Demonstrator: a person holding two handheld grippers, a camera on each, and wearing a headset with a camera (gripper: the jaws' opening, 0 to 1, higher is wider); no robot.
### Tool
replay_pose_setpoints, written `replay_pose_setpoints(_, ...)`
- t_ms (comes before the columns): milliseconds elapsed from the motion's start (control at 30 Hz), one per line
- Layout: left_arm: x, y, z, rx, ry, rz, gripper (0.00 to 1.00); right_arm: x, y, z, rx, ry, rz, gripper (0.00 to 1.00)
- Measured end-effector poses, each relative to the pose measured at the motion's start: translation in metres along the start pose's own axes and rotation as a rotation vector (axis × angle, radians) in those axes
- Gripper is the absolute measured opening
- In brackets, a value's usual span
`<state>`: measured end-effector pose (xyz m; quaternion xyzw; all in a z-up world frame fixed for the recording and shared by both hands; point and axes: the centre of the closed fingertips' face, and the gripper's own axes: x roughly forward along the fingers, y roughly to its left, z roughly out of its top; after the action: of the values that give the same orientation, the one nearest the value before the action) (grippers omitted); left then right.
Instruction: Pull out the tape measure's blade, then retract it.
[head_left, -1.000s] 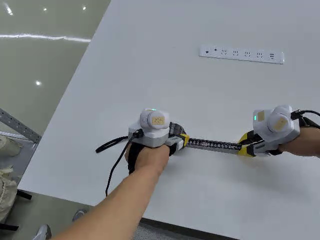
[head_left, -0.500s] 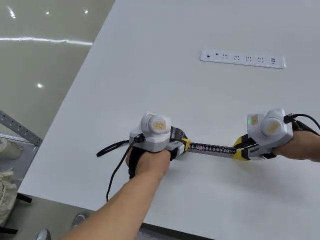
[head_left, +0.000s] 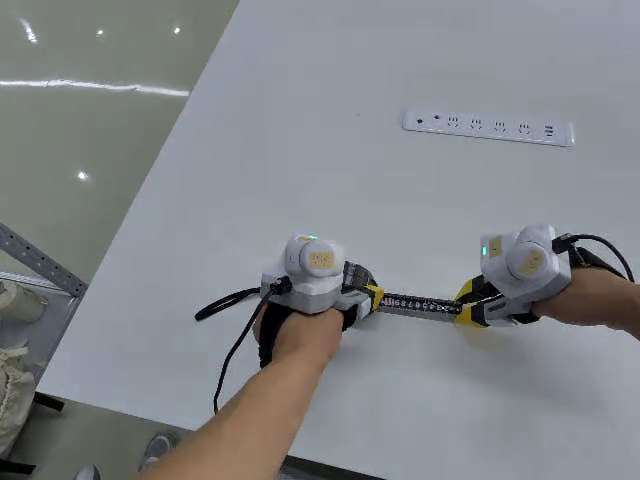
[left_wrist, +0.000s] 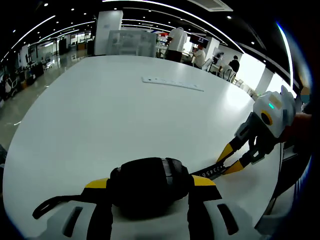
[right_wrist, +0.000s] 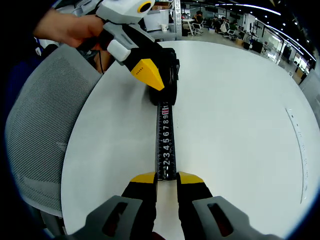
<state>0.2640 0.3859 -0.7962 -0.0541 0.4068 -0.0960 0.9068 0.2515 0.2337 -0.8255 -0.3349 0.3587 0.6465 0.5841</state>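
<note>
A black tape measure case (left_wrist: 150, 186) sits clamped between the yellow-tipped jaws of my left gripper (head_left: 362, 292), near the table's front edge. Its black blade (head_left: 420, 304) with white numbers runs rightward, low over the white table (head_left: 330, 130), to my right gripper (head_left: 466, 308). That gripper is shut on the blade's end (right_wrist: 166, 175). In the right gripper view the blade (right_wrist: 165, 140) stretches straight ahead to the case (right_wrist: 165, 75) and the left gripper (right_wrist: 145, 70). The left gripper view shows the right gripper (left_wrist: 231, 159) at the right, holding the blade (left_wrist: 210, 172).
A white power strip (head_left: 488, 127) lies flat at the back of the table. A grey mesh chair (right_wrist: 45, 130) stands beside the table's edge in the right gripper view. Black cables (head_left: 232, 330) trail from the left gripper over the front edge. People stand far off beyond the table.
The right gripper has moved left toward the left gripper, and the exposed blade between them has grown shorter. The left gripper and case have stayed in place.
</note>
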Motion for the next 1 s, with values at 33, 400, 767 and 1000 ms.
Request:
replay_pose_setpoints(33,0.0,0.0,0.0,0.0,0.0,0.0,0.56,0.0,0.0,0.001,-0.002,0.0,0.0,0.11)
replay_pose_setpoints(400,0.0,0.0,0.0,-0.002,-0.006,-0.005,0.56,0.006,0.001,0.01,-0.011,-0.001,0.004,0.11)
replay_pose_setpoints(767,-0.001,0.0,0.0,-0.009,-0.014,-0.015,0.56,0.009,0.002,0.019,-0.017,-0.008,0.006,0.11)
replay_pose_setpoints(1000,-0.001,0.0,-0.001,-0.015,-0.018,-0.02,0.56,0.011,0.003,0.024,-0.019,-0.016,0.008,0.11)
